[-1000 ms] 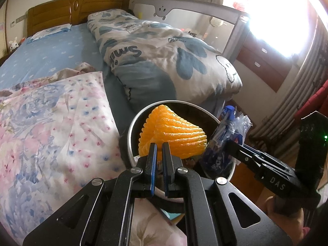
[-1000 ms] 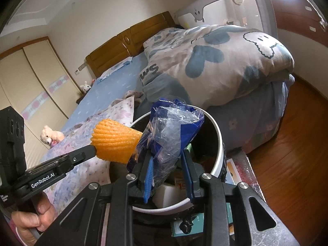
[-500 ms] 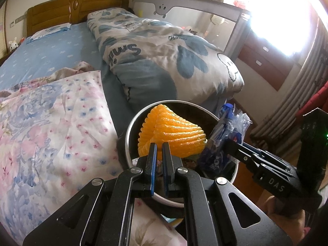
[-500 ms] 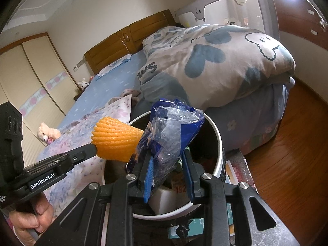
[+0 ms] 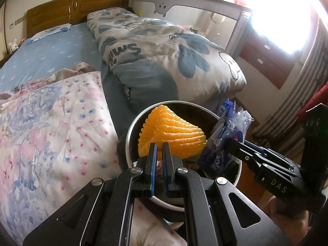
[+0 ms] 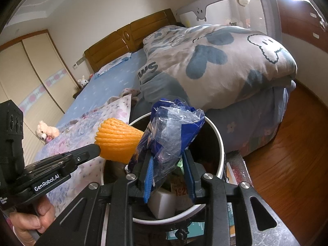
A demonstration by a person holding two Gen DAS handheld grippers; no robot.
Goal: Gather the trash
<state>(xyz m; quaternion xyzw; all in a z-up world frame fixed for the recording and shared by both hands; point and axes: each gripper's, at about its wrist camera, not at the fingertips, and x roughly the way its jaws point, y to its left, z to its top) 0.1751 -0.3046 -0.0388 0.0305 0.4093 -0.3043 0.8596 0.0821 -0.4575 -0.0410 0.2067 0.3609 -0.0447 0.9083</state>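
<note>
The left gripper point(image 5: 159, 150) has its fingers clamped on one orange foam net point(image 5: 172, 131), and the right gripper point(image 6: 167, 162) has its fingers clamped on one crumpled blue-and-clear plastic wrapper point(image 6: 172, 131). Both pieces hang over the mouth of one white-rimmed trash bin point(image 6: 219, 141) that already contains some rubbish, beside one bed point(image 5: 51, 55) carrying two quilts.

Bin point(image 6: 220, 143) contents mostly hidden behind wrapper point(image 6: 172, 131); window point(image 5: 287, 14) overexposed.
</note>
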